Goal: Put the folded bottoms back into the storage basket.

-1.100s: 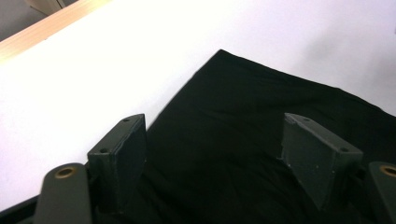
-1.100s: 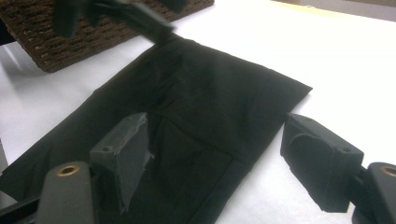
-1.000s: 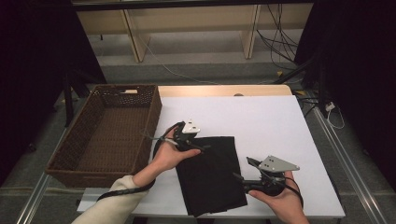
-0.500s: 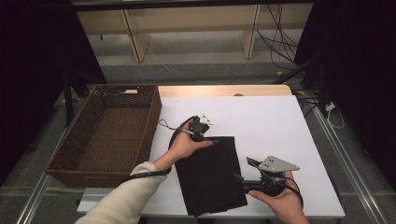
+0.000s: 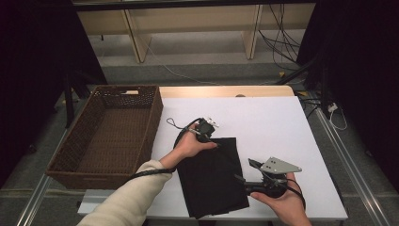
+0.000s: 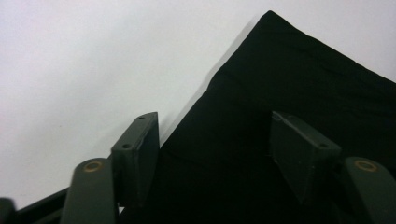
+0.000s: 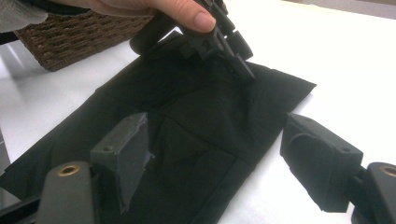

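High view: white table, wicker basket, black cloth, grey floor beyond.

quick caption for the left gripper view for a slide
Left gripper, jaws apart, poised over a corner of the folded black cloth on the white table.
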A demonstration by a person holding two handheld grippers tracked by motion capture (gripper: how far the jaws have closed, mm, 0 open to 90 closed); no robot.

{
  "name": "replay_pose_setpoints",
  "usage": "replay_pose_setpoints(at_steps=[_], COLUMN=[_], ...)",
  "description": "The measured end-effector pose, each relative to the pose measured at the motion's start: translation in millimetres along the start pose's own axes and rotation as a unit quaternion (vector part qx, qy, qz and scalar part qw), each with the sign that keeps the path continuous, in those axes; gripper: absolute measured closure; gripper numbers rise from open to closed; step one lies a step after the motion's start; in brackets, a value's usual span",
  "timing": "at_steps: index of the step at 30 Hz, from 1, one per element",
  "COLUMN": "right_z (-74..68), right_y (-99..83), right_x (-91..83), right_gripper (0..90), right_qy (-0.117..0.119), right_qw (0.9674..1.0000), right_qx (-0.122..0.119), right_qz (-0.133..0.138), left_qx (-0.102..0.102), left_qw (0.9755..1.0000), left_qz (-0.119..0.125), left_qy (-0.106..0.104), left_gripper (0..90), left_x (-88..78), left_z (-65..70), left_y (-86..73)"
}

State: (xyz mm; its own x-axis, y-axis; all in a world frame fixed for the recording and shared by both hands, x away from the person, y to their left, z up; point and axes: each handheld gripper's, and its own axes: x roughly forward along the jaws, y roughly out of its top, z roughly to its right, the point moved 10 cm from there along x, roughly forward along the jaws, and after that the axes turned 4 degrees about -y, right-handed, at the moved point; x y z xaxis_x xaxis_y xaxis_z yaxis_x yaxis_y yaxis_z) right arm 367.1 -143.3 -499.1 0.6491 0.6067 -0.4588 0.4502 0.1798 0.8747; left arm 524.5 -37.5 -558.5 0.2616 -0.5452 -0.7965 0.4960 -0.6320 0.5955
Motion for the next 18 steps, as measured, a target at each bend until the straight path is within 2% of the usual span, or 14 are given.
replay_pose_setpoints(at_steps=[4,6,7,9,10,11,15,18], right_z=[0.0,-0.1,-0.2,0.0,0.5,0.5,0.6,0.6], right_y=[-0.4,-0.3,0.2,0.2,-0.1,-0.1,-0.3,-0.6], right_x=[0.2,0.4,0.7,0.8,0.9,0.9,0.8,0.8], right_gripper=[25.1,25.1,25.1,25.2,25.2,25.2,25.2,25.2], right_qy=[0.001,0.001,0.002,0.001,0.0,0.0,0.0,0.0], right_qw=[1.0,1.0,1.0,1.0,1.0,1.0,1.0,1.0], right_qx=[0.002,0.001,0.001,0.001,0.001,0.001,0.001,0.001], right_qz=[-0.001,-0.001,0.0,-0.001,-0.002,-0.002,-0.002,-0.004], left_qx=[0.002,0.008,0.011,0.012,0.015,0.018,0.021,0.028], left_qw=[0.9999,0.9997,0.9993,0.9992,0.9989,0.9988,0.9988,0.9989], left_qz=[-0.012,-0.023,-0.035,-0.038,-0.042,-0.044,-0.042,-0.037], left_qy=[-0.003,-0.007,-0.008,-0.009,-0.011,-0.012,-0.013,-0.007], left_gripper=[43.0,50.1,56.5,59.4,65.8,65.8,76.7,79.4], left_x=[-1.1,-1.9,-2.6,-2.6,-2.7,-2.7,-2.8,-2.9], left_z=[4.3,9.0,13.0,14.5,16.6,18.0,21.8,24.3], left_y=[-0.1,-0.4,-0.7,-0.7,-0.8,-0.8,-1.1,-1.1])
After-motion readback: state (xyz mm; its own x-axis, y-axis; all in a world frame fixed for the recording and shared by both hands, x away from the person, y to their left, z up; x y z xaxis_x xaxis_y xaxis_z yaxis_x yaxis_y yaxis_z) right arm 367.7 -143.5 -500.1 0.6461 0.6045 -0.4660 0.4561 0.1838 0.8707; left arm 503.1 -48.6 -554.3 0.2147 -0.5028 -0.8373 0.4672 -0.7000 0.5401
